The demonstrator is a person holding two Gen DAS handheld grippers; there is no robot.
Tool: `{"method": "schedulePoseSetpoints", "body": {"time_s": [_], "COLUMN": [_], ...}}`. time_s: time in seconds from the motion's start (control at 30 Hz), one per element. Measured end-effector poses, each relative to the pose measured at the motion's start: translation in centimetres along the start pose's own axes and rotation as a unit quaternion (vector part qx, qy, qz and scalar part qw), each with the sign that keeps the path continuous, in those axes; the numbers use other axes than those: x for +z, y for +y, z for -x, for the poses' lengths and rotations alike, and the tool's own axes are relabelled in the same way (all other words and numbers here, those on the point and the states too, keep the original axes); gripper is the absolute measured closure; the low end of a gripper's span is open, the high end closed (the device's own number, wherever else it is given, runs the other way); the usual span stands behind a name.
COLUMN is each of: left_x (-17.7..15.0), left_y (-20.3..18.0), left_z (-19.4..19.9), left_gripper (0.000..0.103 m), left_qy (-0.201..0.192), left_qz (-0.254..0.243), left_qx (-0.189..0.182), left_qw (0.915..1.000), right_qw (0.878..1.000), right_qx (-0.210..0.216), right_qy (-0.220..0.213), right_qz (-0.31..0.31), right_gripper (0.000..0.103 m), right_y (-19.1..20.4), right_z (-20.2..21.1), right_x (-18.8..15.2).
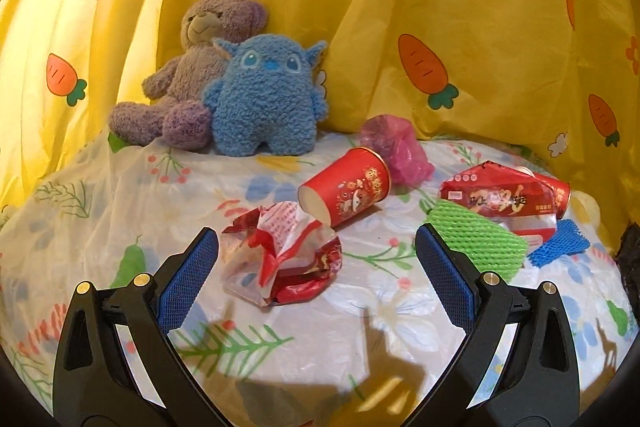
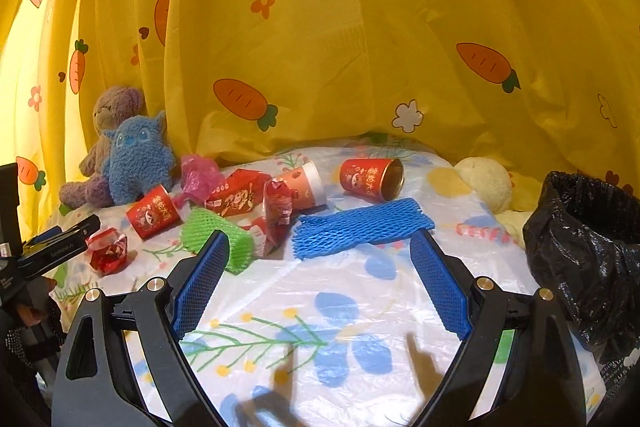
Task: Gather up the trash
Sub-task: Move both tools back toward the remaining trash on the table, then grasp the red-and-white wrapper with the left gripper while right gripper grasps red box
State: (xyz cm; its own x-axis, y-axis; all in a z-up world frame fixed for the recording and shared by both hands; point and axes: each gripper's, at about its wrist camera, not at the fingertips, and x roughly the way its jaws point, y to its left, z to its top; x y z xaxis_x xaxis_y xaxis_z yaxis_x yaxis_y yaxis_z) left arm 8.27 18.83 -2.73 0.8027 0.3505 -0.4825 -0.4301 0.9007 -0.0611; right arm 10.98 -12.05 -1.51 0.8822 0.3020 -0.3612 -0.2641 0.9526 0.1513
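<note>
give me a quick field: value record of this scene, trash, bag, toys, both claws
surface: floral plastic sheet, yellow carrot curtain behind
left claw: open, empty, crumpled red wrapper between its fingers
right claw: open, empty, pointed at blue foam net
other trash: green foam net, three red cups lying on their sides, nearest one, pink plastic bag, red packet
bin: black trash bag, right edge, open
toys: purple bear, blue plush, at the back left
collected: cannot tell
</note>
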Motion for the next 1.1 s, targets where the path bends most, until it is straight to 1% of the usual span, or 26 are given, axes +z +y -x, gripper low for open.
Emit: {"method": "schedulePoseSetpoints", "body": {"time_s": [0.07, 0.13, 0.23, 0.3, 0.33, 0.4, 0.43, 0.5, 0.57, 0.7, 0.77, 0.87, 0.93, 1.0, 1.1], "left_x": [0.1, 0.1, 0.0, 0.0, 0.0, -0.1, -0.2, -0.3, -0.4, -0.4, -0.3, -0.1, 0.0, 0.1, 0.0], "left_y": [0.6, 1.1, 1.4, 1.5, 1.6, 1.7, 1.7, 1.8, 1.9, 2.0, 2.2, 2.5, 2.4, 2.1, 1.5], "left_z": [-1.0, -2.2, -3.6, -4.3, -4.7, -5.3, -5.6, -6.2, -6.7, -6.6, -6.3, -5.7, -5.2, -4.5, -4.0], "left_gripper": [0.006, 0.006, 0.012, 0.020, 0.023, 0.033, 0.036, 0.048, 0.051, 0.060, 0.063, 0.071, 0.079, 0.083, 0.087], "left_qy": [0.010, 0.029, 0.050, 0.061, 0.068, 0.081, 0.087, 0.101, 0.111, 0.107, 0.100, 0.086, 0.078, 0.070, 0.064], "left_qz": [0.008, 0.021, 0.024, 0.022, 0.022, 0.022, 0.021, 0.023, 0.025, 0.026, 0.034, 0.042, 0.044, 0.047, 0.041], "left_qx": [0.002, -0.003, -0.001, 0.001, 0.001, 0.003, 0.000, -0.007, -0.014, -0.021, -0.025, -0.028, -0.033, -0.043, -0.053], "left_qw": [0.9999, 0.9994, 0.9985, 0.9979, 0.9974, 0.9965, 0.9960, 0.9946, 0.9934, 0.9937, 0.9941, 0.9950, 0.9955, 0.9955, 0.9957], "right_qw": [1.000, 1.000, 0.999, 0.999, 0.999, 0.998, 0.998, 0.998, 0.997, 0.997, 0.997, 0.996, 0.996, 0.996, 0.995], "right_qx": [0.007, 0.013, 0.021, 0.025, 0.026, 0.027, 0.025, 0.028, 0.030, 0.028, 0.025, 0.023, 0.023, 0.021, 0.016], "right_qy": [0.005, 0.010, 0.016, 0.020, 0.021, 0.025, 0.029, 0.038, 0.044, 0.048, 0.057, 0.064, 0.067, 0.074, 0.090], "right_qz": [0.005, 0.012, 0.023, 0.029, 0.033, 0.042, 0.044, 0.048, 0.054, 0.058, 0.053, 0.056, 0.057, 0.051, 0.039], "right_gripper": [0.014, 0.014, 0.014, 0.014, 0.014, 0.014, 0.014, 0.014, 0.014, 0.015, 0.020, 0.024, 0.027, 0.030, 0.040], "right_y": [0.7, 1.5, 2.6, 3.3, 3.6, 4.1, 4.3, 4.7, 5.2, 5.4, 5.2, 5.2, 5.2, 5.0, 4.6], "right_z": [-0.6, -1.3, -2.1, -2.7, -3.0, -3.7, -4.1, -4.9, -5.6, -6.9, -7.6, -8.5, -9.1, -10.0, -11.5], "right_x": [0.1, 0.2, 0.5, 0.7, 0.7, 0.8, 0.8, 0.9, 0.8, 1.1, 1.3, 1.5, 1.6, 1.8, 2.0]}}
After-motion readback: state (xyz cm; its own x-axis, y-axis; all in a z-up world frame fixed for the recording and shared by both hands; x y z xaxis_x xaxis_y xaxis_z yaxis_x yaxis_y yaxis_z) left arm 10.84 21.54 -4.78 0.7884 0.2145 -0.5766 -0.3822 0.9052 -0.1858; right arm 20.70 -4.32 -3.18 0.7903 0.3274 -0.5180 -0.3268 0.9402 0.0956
